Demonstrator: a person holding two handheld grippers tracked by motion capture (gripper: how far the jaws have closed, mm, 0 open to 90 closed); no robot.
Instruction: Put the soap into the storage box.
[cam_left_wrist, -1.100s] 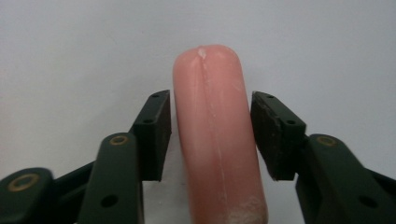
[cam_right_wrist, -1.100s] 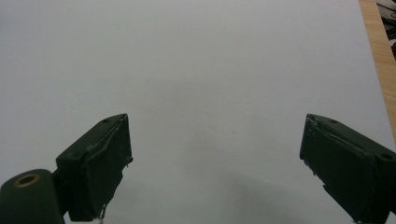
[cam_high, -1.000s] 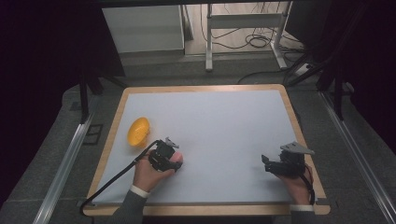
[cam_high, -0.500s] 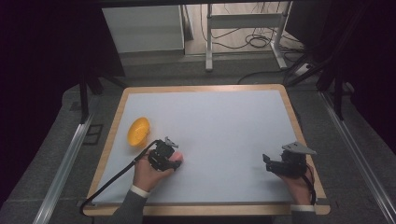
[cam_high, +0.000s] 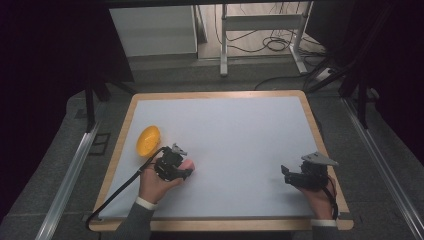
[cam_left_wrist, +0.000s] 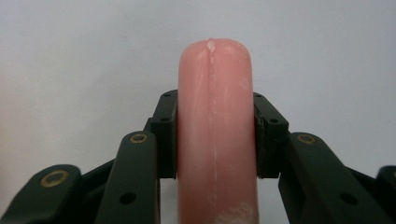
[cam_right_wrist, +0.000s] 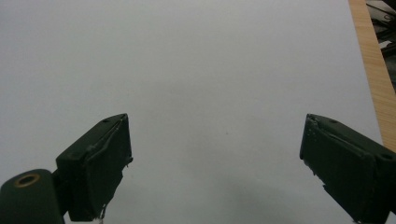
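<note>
Two grippers show from above: your left gripper (cam_high: 186, 170) holds a pink sausage-shaped piece (cam_high: 188, 166) low on the white table (cam_high: 240, 135), just beside an orange bowl (cam_high: 148, 140); your right gripper (cam_high: 287, 175) rests well apart. Your left gripper view has both jaws clamped on the pink piece (cam_left_wrist: 215, 130). Your right gripper view has its jaws spread wide, holding nothing.

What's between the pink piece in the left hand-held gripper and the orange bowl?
Nothing visible. The left hand-held gripper is shut on the pink piece; bare white mat lies between it and the orange bowl just beyond to its left.
</note>
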